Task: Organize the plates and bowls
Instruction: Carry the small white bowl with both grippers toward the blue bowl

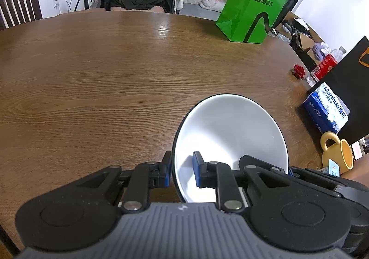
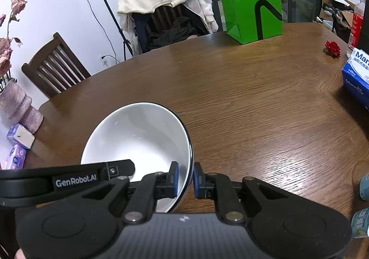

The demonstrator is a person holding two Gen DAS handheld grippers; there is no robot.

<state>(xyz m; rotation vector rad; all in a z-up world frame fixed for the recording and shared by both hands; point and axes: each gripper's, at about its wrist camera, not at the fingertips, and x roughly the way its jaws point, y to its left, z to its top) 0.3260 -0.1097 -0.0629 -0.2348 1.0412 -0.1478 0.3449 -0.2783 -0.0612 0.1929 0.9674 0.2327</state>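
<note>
Even indoor light, sharp focus, glare on the table (image 1: 161,28) (fisheye bending, dark vignette at corners).

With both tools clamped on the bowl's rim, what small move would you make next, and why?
Probably carry the bowl a little forward over the bare table and lower it. The left tool and right tool each pinch an opposite side of its rim, and no plates or other bowls are in view to stack it on.

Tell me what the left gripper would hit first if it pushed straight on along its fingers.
The left gripper is clamped on the rim of the white ceramic bowl and points steeply down, so the bowl, carried ahead of it, would probably meet the brown wooden table first; depth is unclear.
</note>
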